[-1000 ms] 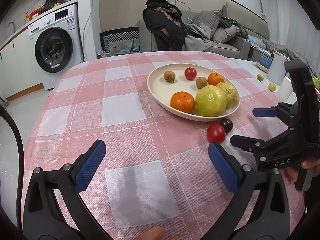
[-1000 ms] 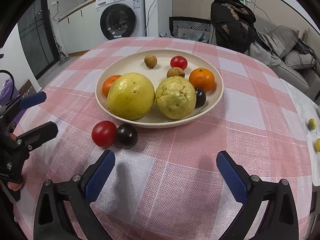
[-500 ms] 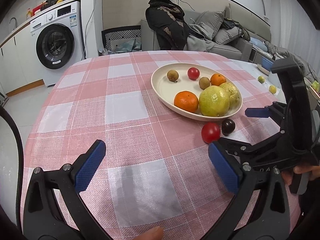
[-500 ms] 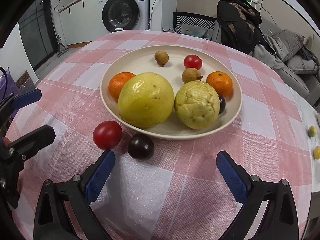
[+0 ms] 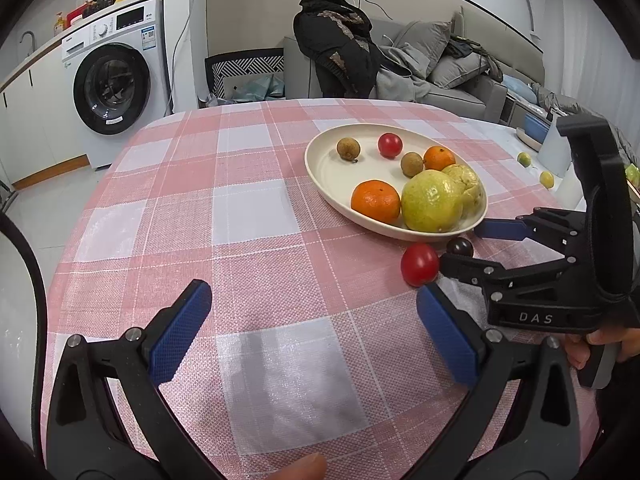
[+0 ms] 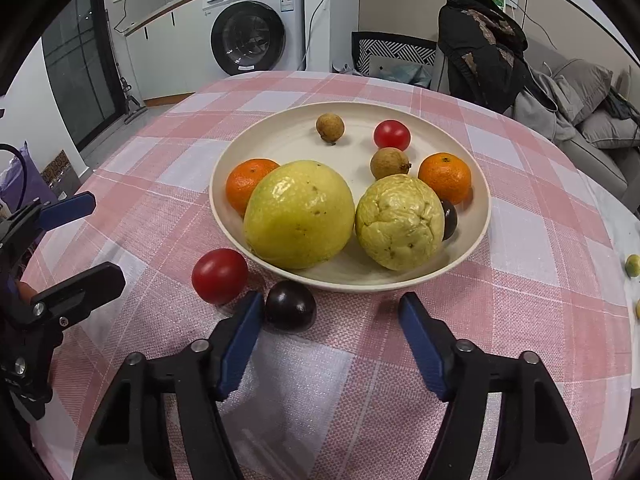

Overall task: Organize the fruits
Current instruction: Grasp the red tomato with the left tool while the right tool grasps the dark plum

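Observation:
A cream plate (image 6: pixel 476 236) (image 5: pixel 320 172) on the pink checked table holds two large yellow-green fruits (image 6: pixel 300 214), two oranges (image 6: pixel 444 176), two brown longans, a red tomato and a dark plum. On the cloth in front of the plate lie a red tomato (image 6: pixel 219 276) (image 5: pixel 419 264) and a dark plum (image 6: pixel 291 306) (image 5: pixel 460 247). My right gripper (image 6: pixel 332 320) (image 5: pixel 460 246) is open, its jaws low on either side of the dark plum, left pad (image 6: pixel 240 344) next to it. My left gripper (image 5: pixel 312 328) (image 6: pixel 92 236) is open and empty over the cloth.
Small yellow-green fruits (image 5: pixel 524 159) (image 6: pixel 633 265) lie at the table's right edge near a white container (image 5: pixel 556 152). A washing machine (image 5: pixel 112 80), a chair with a dark jacket (image 5: pixel 336 56) and a grey sofa (image 5: pixel 448 68) stand beyond the table.
My right gripper moved forward and down, bringing its jaws around the dark plum, and narrowed somewhat. My left gripper shifted slightly; the fruits have not moved.

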Demonstrator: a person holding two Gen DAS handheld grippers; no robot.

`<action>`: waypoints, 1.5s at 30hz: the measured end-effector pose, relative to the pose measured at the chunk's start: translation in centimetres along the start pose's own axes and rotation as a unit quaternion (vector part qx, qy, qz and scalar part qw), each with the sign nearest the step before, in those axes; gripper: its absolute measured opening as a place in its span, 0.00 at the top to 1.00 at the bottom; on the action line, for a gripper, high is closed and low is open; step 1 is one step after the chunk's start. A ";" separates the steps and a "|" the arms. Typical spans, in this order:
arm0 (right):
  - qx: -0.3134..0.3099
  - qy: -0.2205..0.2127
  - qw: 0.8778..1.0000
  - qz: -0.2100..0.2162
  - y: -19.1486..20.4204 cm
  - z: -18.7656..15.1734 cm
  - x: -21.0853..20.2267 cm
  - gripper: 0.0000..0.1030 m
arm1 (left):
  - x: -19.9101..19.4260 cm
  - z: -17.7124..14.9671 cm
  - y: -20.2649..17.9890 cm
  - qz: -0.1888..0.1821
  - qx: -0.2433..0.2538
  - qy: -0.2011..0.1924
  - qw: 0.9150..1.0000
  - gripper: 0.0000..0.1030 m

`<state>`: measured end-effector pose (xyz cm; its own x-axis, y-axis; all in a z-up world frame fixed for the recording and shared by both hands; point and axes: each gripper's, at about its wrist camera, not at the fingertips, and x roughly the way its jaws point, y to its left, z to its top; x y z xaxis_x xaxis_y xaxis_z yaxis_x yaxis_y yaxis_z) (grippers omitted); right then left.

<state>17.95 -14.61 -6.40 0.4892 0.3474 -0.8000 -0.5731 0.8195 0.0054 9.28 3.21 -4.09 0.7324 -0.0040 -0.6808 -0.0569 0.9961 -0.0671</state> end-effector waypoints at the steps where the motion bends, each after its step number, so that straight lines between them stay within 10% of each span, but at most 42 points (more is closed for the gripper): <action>1: 0.001 -0.001 1.000 0.005 0.0 0.0 -0.1 0.41 | 0.0 0.0 0.0 0.000 0.000 0.000 1.000 0.01; 21: 0.006 -0.011 0.999 0.049 0.5 -0.5 -0.7 0.76 | 0.1 -0.3 -0.2 0.001 0.003 0.002 1.000 0.01; 45: 0.027 -0.061 0.997 0.051 -1.6 -1.7 -4.5 0.76 | 3.0 0.3 -3.6 -0.025 0.023 0.056 0.998 0.01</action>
<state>15.58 -18.29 -3.81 0.5086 0.4793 -0.7152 -0.5890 0.7996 0.1171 11.92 -0.39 -5.69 0.6525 -0.0621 -0.7553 0.0114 0.9973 -0.0721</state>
